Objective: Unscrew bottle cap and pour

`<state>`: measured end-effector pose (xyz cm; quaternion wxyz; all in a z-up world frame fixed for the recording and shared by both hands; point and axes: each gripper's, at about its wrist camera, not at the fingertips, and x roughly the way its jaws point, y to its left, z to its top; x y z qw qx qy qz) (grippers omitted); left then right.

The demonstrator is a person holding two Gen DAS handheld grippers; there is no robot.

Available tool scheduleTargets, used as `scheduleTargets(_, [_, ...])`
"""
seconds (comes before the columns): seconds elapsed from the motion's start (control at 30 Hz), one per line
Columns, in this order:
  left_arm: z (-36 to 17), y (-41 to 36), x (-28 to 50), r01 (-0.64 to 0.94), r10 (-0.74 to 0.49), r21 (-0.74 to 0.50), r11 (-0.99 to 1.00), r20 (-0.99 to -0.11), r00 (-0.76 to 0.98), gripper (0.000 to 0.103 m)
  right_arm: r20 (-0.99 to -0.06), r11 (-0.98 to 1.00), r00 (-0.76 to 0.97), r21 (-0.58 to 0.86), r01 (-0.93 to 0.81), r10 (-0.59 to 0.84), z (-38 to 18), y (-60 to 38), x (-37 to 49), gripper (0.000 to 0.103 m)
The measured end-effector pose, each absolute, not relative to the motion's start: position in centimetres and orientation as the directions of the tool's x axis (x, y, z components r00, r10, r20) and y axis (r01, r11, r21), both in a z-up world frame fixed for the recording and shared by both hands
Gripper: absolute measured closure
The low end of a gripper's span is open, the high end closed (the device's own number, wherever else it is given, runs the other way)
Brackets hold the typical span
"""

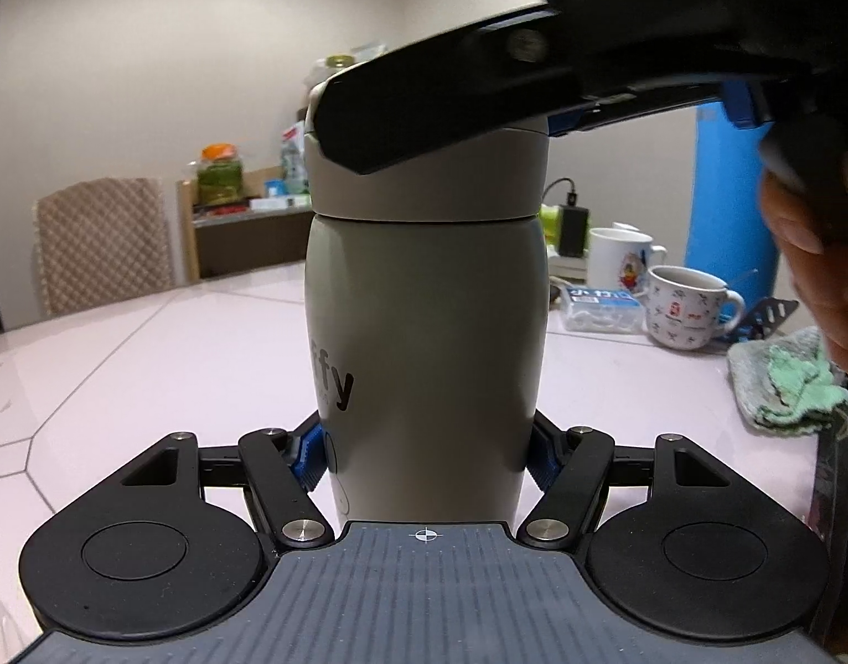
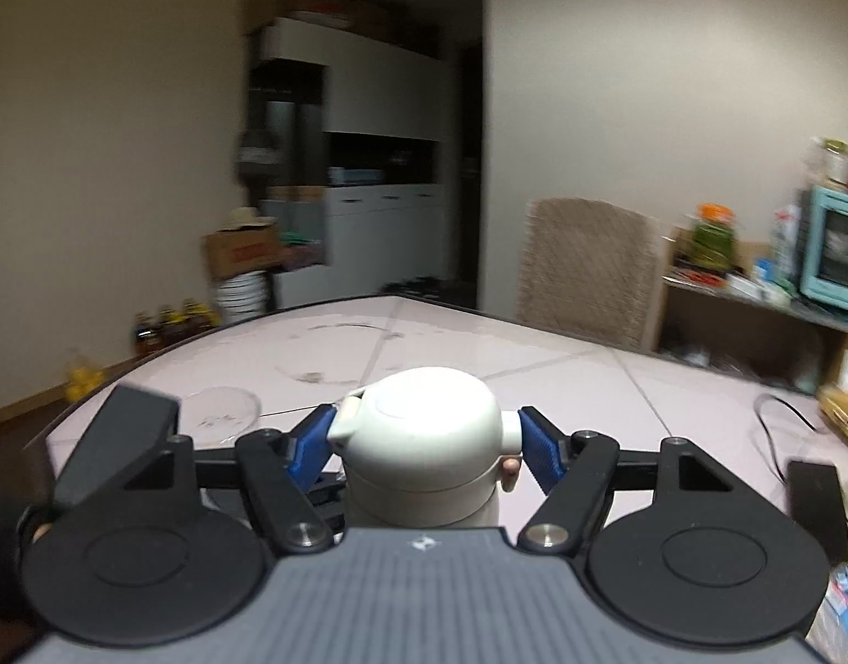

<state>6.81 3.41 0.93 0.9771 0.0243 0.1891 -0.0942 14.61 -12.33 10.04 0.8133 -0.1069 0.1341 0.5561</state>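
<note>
**Fingers of both grippers closed on one grey bottle**

Blue-padded fingers (image 1: pixel 309 456) of the left gripper (image 1: pixel 427 456) press against the lower body of a grey insulated bottle (image 1: pixel 424 343), one pad on each side, holding it upright on a pale pink tiled table (image 1: pixel 147 365). Black lettering ending in "ffy" shows on the bottle's side.

From the right wrist view, the right gripper (image 2: pixel 427 445) comes at the bottle from above. Its blue pads (image 2: pixel 540 448) touch both sides of the rounded grey cap (image 2: pixel 424 426), which still sits on the bottle neck. A flip latch juts from the cap toward the left pad.

Behind the bottle to the right stand two patterned mugs (image 1: pixel 684 304) and a crumpled green cloth (image 1: pixel 784 382). A padded chair (image 1: pixel 100 243) stands at the table's far edge.
</note>
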Motion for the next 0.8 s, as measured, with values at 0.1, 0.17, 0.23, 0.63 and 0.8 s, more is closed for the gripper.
scheduleTargets(0.1, [0.9, 3.6, 7.0, 0.23, -0.205, 0.022, 0.973, -0.374, 0.905, 0.031, -0.333, 0.255, 0.244, -0.011, -0.967, 0.911, 10.0, -13.0, 16.3, 0.031])
scheduleTargets(0.17, [0.8, 3.8, 7.1, 0.251, -0.223, 0.029, 0.968, -0.373, 0.901, 0.031, -0.331, 0.194, 0.183, -0.001, -0.981, 0.926, 10.0, -13.4, 17.3, 0.031])
scheduleTargets(0.23, [0.8, 3.8, 7.0, 0.269, -0.237, 0.037, 0.962, -0.367, 0.9, 0.031, -0.332, 0.118, 0.114, -0.008, -0.993, 0.936, 10.3, -13.6, 17.8, 0.031])
scheduleTargets(0.63, [0.6, 4.2, 7.1, 0.332, -0.304, 0.022, 0.943, -0.349, 0.887, 0.031, -0.364, -0.138, -0.139, 0.028, -0.99, 0.921, 11.7, -12.6, 21.3, 0.03])
scheduleTargets(0.8, [0.4, 4.6, 6.9, 0.34, -0.312, 0.021, 0.94, -0.351, 0.883, 0.031, -0.358, -0.152, -0.147, 0.013, -0.988, 0.922, 11.9, -13.0, 21.2, 0.03])
